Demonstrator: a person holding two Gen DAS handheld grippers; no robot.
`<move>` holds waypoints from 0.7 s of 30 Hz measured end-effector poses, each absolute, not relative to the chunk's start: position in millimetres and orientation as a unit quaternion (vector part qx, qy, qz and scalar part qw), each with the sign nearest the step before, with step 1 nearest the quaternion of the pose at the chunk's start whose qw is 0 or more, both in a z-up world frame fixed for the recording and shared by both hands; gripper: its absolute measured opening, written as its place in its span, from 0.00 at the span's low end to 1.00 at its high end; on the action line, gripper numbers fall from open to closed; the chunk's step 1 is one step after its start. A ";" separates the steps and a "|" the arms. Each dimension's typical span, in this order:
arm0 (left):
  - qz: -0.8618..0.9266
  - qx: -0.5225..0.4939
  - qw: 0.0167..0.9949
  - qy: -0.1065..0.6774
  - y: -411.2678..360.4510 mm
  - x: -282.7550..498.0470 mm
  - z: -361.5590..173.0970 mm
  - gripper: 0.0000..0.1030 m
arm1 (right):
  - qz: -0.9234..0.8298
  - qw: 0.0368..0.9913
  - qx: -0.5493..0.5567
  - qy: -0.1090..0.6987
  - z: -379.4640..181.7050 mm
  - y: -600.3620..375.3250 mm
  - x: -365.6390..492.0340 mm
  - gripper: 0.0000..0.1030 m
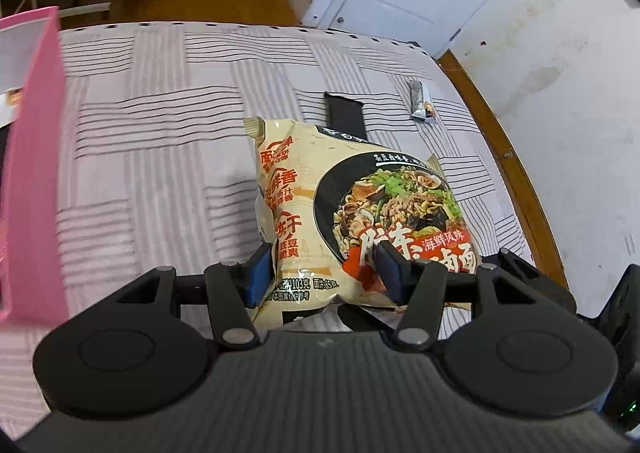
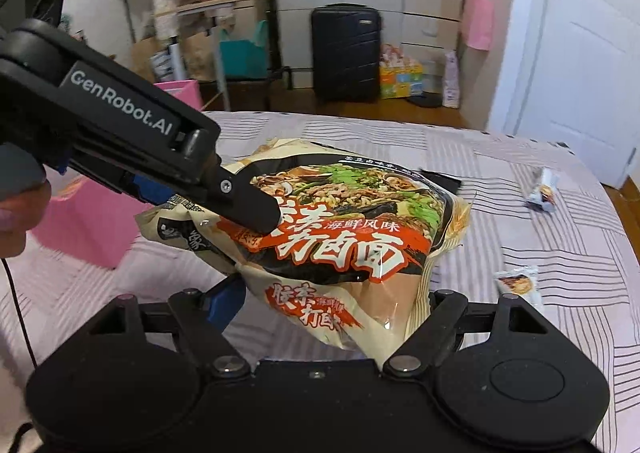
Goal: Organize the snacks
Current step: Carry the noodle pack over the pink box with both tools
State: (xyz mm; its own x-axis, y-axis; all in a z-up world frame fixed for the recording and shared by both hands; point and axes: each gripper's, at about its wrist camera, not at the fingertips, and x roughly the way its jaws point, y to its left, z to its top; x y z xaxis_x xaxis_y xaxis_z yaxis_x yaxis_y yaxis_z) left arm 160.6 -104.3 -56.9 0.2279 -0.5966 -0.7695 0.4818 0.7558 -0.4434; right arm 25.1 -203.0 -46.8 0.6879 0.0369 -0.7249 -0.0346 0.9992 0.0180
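Observation:
A cream noodle packet (image 1: 352, 213) with a black bowl picture is held above the striped bed. My left gripper (image 1: 324, 273) is shut on its near edge, blue pads pressing both faces. In the right wrist view the same packet (image 2: 344, 237) sits between the fingers of my right gripper (image 2: 332, 313), which grips its lower corner; the left gripper (image 2: 240, 201) clamps its left end from above. A pink box (image 1: 36, 173) stands at the left; it also shows in the right wrist view (image 2: 92, 225).
A small silver snack bar (image 1: 421, 99) lies far right on the bed, also in the right wrist view (image 2: 543, 191). Another small packet (image 2: 518, 285) lies near my right gripper. A black flat item (image 1: 344, 113) lies behind the noodle packet. The bed's wooden edge (image 1: 504, 157) runs along the right.

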 end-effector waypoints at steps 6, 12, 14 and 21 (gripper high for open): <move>-0.324 -0.074 0.794 0.510 -55.4 147.1 -34.8 0.52 | 0.054 0.922 -0.027 0.381 -27.6 -169.8 21.0 0.81; -0.305 -0.112 0.794 0.515 2.5 149.2 -22.8 0.53 | 0.092 0.923 -0.052 0.370 -12.8 -133.8 25.8 0.80; -0.302 -0.133 0.792 0.514 27.1 154.4 -20.3 0.52 | 0.109 0.925 -0.054 0.360 -8.7 -124.1 31.2 0.80; -0.280 -0.177 0.805 0.492 95.8 176.3 -13.8 0.52 | 0.181 0.922 -0.066 0.335 7.8 -88.1 64.6 0.80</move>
